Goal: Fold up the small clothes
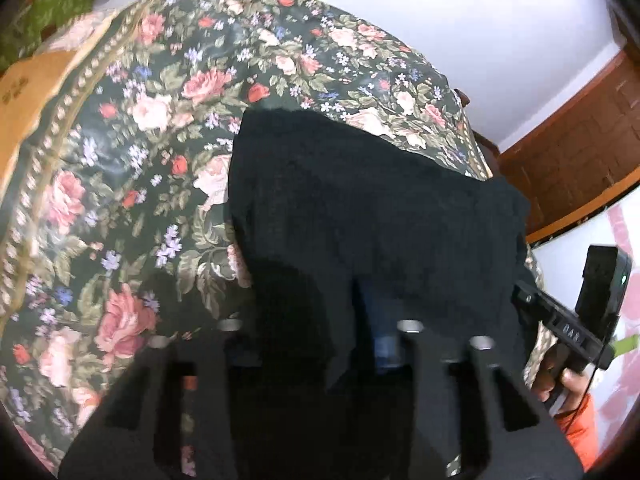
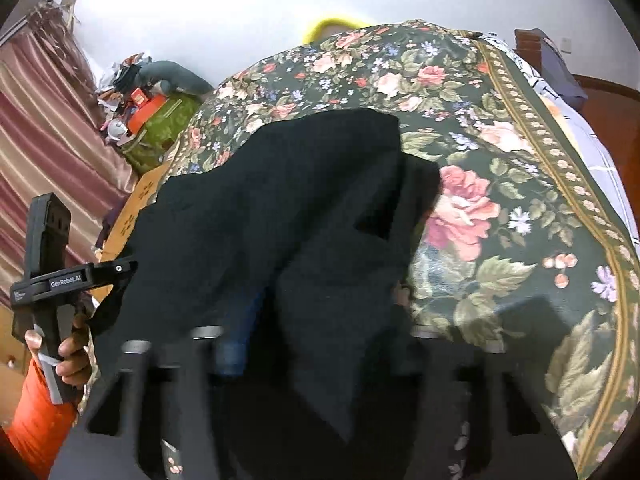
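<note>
A black garment (image 1: pixel 360 208) lies on a dark floral cloth (image 1: pixel 132 152) and reaches down between my left gripper's fingers. My left gripper (image 1: pixel 320 344) is shut on its near edge, and the cloth hides the tips. In the right wrist view the same black garment (image 2: pixel 288 208) drapes over my right gripper (image 2: pixel 316 340), which is shut on its near edge; a fold hangs down over the fingers. The right gripper's body (image 1: pixel 576 320) shows at the right edge of the left view, and the left gripper's body (image 2: pixel 52 276) at the left edge of the right view.
The floral cloth (image 2: pixel 500 208) covers the table. A cardboard box (image 1: pixel 28 92) sits at its left edge. Green fabric with clutter (image 2: pixel 160 128) and a pink striped curtain (image 2: pixel 44 132) stand beyond. A wooden door (image 1: pixel 580 160) is to the right and a yellow rim (image 2: pixel 332 24) behind.
</note>
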A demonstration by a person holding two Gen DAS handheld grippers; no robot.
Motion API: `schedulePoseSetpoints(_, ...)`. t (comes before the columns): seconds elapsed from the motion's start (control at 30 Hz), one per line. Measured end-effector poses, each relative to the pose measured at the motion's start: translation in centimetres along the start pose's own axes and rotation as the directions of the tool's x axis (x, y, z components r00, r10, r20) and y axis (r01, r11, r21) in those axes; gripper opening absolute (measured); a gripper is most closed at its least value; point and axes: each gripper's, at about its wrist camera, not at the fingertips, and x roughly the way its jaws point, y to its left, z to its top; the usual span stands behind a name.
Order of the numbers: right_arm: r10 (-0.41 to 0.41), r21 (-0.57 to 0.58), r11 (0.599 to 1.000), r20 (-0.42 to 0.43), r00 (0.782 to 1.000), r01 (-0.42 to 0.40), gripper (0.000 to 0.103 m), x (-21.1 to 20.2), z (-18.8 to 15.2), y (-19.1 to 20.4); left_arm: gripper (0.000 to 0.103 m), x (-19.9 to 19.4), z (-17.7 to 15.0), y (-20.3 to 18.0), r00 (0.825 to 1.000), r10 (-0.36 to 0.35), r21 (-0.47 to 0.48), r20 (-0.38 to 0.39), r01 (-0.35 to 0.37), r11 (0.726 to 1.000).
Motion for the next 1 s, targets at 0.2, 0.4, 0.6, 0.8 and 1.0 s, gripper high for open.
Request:
schedulePoseSetpoints(0.2, 0.002, -0.056, 0.998, 0.034, 0.999, 0.000, 0.012, -2.4, -0.8, 2.3, 0.015, -3.5, -1.7, -1.5, 0.998, 0.055, 0.110, 0.041, -0.059, 0.992)
schedulePoseSetpoints(0.4, 0.051, -0.155, 0.987, 0.055, 0.997, -0.042, 0.011, -7.5, -1.9, 7.1, 0.014, -10.9, -3.8, -2.4, 0.991, 0.032, 0.131, 0.127, -0.049, 0.990)
schedulePoseSetpoints(0.6, 0.101, -0.236, 0.969, 0.114, 0.988, -0.072, 0.011, -12.6, -3.9, 13.4, 0.014, -18.5, -6.8, -2.5, 0.975, 0.053, 0.141, 0.215, -0.085, 0.986)
schedulePoseSetpoints(0.8, 0.137, -0.254, 0.961, 0.115, 0.984, -0.104, 0.011, -14.1, -6.4, 16.7, 0.014, -22.4, -9.8, -0.7, 0.967, 0.081, 0.136, 0.240, -0.117, 0.984)
schedulePoseSetpoints(1.0, 0.129, -0.238, 0.964, 0.037, 0.991, -0.116, 0.009, -11.4, -9.5, 17.5, 0.014, -20.7, -13.1, 2.7, 0.975, 0.128, 0.099, 0.179, -0.147, 0.984)
